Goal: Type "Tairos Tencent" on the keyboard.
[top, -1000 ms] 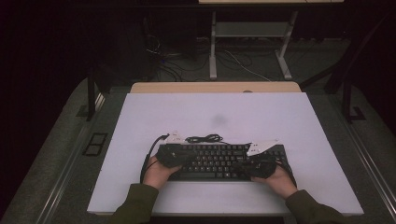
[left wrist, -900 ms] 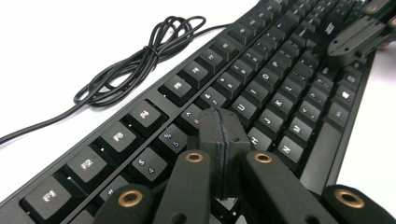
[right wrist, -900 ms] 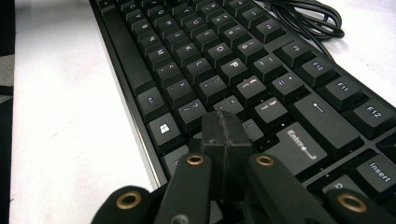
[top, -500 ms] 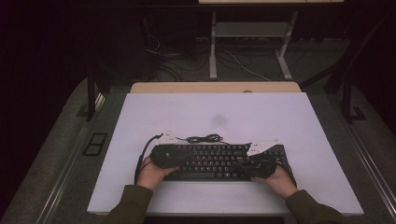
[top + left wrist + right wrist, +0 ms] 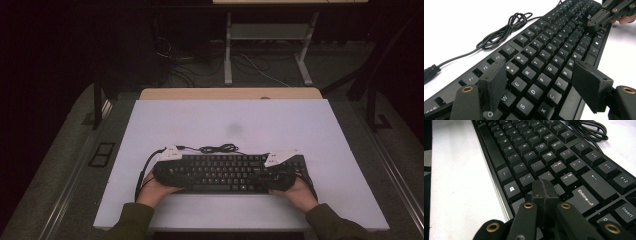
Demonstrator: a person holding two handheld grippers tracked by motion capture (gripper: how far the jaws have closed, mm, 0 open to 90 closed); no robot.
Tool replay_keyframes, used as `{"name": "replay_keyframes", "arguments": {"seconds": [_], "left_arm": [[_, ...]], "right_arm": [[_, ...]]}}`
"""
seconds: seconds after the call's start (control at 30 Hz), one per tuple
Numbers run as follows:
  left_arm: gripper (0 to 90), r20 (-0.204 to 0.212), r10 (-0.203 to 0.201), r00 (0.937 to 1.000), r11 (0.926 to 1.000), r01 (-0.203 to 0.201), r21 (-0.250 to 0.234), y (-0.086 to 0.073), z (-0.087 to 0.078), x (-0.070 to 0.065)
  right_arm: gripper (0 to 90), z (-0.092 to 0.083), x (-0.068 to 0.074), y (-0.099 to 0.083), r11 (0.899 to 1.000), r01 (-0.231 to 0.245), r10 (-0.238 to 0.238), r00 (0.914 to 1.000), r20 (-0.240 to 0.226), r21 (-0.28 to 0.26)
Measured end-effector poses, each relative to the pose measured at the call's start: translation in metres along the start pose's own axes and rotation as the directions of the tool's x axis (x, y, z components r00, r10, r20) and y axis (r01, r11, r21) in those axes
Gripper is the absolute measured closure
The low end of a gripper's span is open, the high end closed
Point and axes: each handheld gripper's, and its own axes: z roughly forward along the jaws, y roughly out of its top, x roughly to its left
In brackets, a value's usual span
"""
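The black keyboard (image 5: 227,172) lies flat near the front edge of the white table (image 5: 240,120), and the step in hand is judged to be key pressing: the right gripper (image 5: 543,192) is held with its jaws pressed together, nothing between them, the tip resting on the keys near Enter, while the jaws of the left gripper (image 5: 539,83) have just been opening and are now spread above the letter keys, pinching nothing. For the next move, a closing of the left jaws and a careful lowering onto one chosen key is probably required. The keyboard cable (image 5: 217,148) is seen coiled just behind the keyboard, and the room around the table is dark, with a desk frame (image 5: 267,45) and loose wires on the carpet behind.
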Motion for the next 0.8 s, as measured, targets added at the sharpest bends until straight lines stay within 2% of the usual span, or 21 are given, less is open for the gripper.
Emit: {"name": "replay_keyframes", "arguments": {"seconds": [0.27, 0.37, 0.67, 0.8], "left_arm": [[26.6, 0.012, 0.000, 0.9999, 0.9999, 0.001, -0.016, -0.002, -0.002, 0.000], [25.7, 0.013, -0.005, 0.9999, 0.9998, 0.005, -0.018, -0.002, -0.002, 0.000], [24.0, 0.014, -0.007, 0.9999, 0.9992, 0.008, -0.040, -0.003, -0.005, -0.004], [23.4, 0.012, -0.006, 0.9999, 0.9989, 0.007, -0.046, -0.002, -0.006, -0.005]], "right_arm": [[89.1, -0.003, 0.001, 0.003, 1.000, -0.001, 0.001, 1.0000, -0.004, -0.022], [84.8, -0.003, 0.000, 0.004, 0.999, -0.014, 0.013, 0.9999, -0.010, -0.036], [54.7, -0.005, -0.003, 0.008, 0.993, -0.073, 0.069, 0.9966, -0.044, -0.090], [43.5, -0.003, -0.002, 0.011, 0.991, -0.075, 0.071, 0.9964, -0.047, -0.107]]}}
